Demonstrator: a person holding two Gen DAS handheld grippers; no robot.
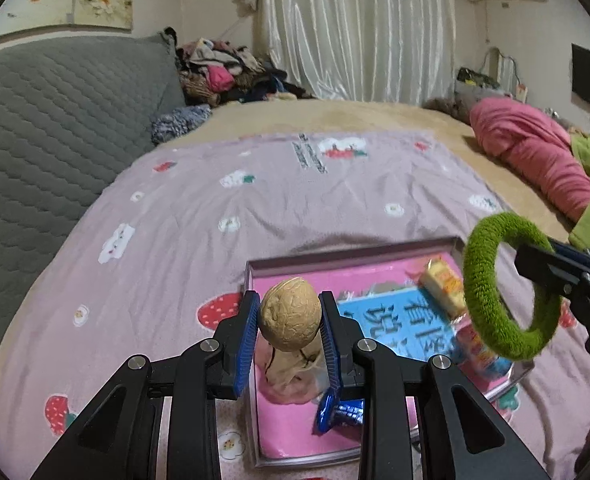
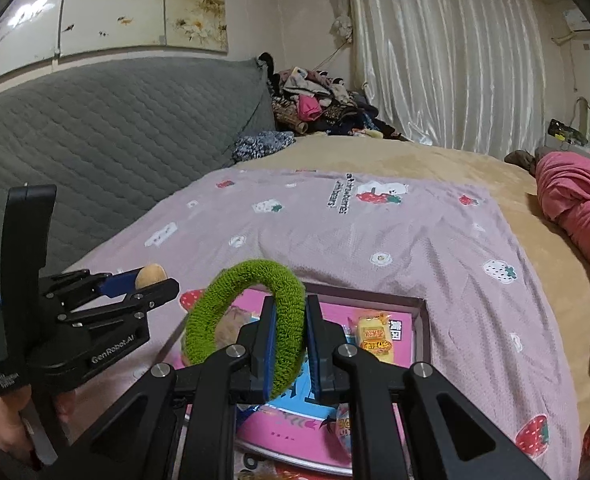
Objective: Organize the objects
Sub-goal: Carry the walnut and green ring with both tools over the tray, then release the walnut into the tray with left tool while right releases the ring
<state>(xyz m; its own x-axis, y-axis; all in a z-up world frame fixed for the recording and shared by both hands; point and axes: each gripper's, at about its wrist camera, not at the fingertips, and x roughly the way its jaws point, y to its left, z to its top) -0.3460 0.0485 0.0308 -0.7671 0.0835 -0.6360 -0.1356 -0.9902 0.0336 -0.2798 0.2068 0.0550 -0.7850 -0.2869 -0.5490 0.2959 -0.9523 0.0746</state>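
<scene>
My left gripper is shut on a tan walnut, pinched between its blue pads above the left end of a shallow pink-lined box. My right gripper is shut on a fuzzy green hair ring, which stands upright over the same box. The left wrist view has the ring at the right, hanging from the right gripper. The right wrist view has the left gripper with the walnut at the left, held by a hand.
Inside the box lie a blue book, a yellow snack packet, a blue wrapper and a beige lump. The box rests on a pink strawberry-print bedspread. A grey quilted headboard stands left; pink bedding lies right.
</scene>
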